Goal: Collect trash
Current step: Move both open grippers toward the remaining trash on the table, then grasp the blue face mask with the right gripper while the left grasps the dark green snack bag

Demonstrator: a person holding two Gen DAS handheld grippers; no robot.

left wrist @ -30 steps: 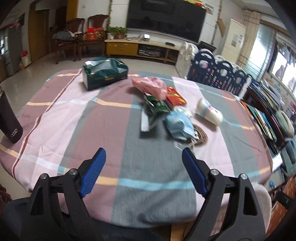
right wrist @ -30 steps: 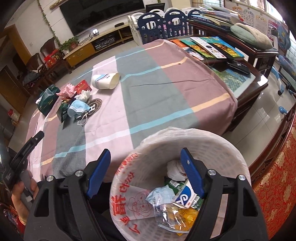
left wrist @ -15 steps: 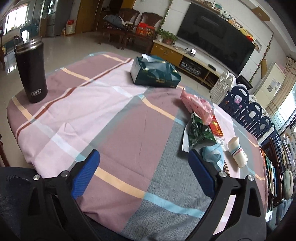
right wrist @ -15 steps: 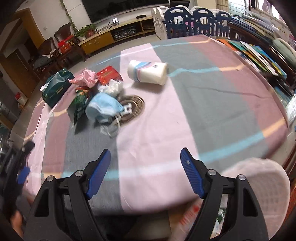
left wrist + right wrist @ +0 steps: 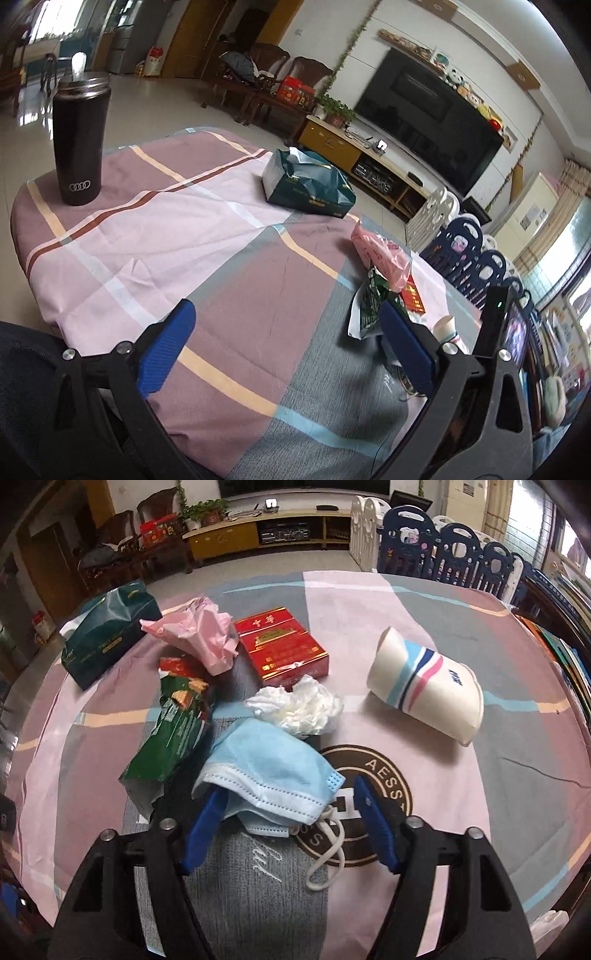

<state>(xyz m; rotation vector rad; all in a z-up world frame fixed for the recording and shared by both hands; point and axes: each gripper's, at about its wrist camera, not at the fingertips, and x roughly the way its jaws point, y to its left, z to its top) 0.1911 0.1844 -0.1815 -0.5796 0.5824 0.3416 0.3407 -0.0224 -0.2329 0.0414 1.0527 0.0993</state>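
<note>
A light blue face mask (image 5: 269,771) lies crumpled on the checked tablecloth (image 5: 461,775), one ear loop trailing toward me. My right gripper (image 5: 290,790) is low over it with its jaws closing; the mask sits between the blue pads, its near edge draped over the left pad (image 5: 205,827), and the right pad stands clear of it. Behind the mask lie a white tissue wad (image 5: 299,705), a red cigarette box (image 5: 282,646), a pink plastic bag (image 5: 199,635), a green snack wrapper (image 5: 177,731) and a tipped paper cup (image 5: 424,690). My left gripper (image 5: 286,308) hangs wide open over bare cloth, its jaws still opening.
A dark green tissue pack (image 5: 107,638) sits at the far left of the pile. A black tumbler (image 5: 79,140) stands near the table's left edge. A round brown coaster (image 5: 384,775) lies under the mask's right side. Beyond the table are a TV cabinet and a blue-and-white play fence.
The right gripper swung from above the lined trash basket to the table, came down over the blue mask and narrowed its jaws. The left gripper rolled and shifted left, bringing the tumbler into view.
</note>
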